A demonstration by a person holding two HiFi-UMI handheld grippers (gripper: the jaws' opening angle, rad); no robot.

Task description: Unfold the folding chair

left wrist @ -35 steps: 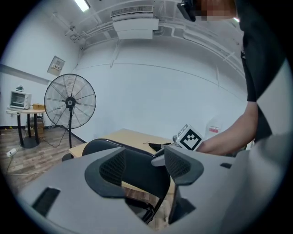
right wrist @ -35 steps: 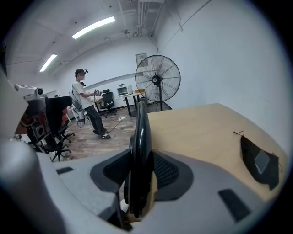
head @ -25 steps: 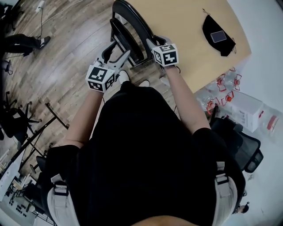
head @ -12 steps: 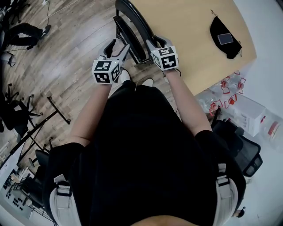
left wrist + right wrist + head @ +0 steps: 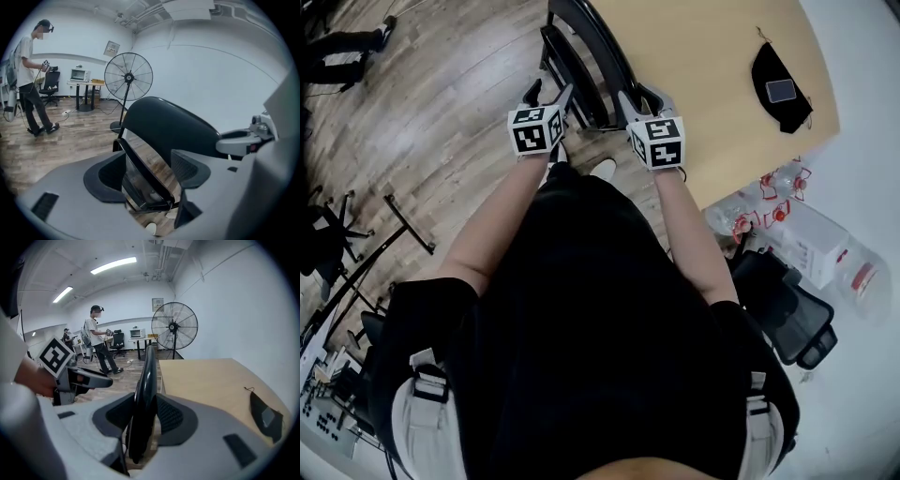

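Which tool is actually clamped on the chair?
The right tool, shut on the backrest edge. On the left tool the jaws are opening, the seat frame between them untouched.

folding chair [image 5: 144, 399] black; table [image 5: 703, 75] pale tan; floor [image 5: 441, 103] brown wood-grain planks; pouch [image 5: 792, 112] black; fan [image 5: 128, 77] black

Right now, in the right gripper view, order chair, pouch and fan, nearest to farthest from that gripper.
1. folding chair, gripped in the right gripper's jaws.
2. black pouch, on table, right.
3. standing fan, far back, centre.
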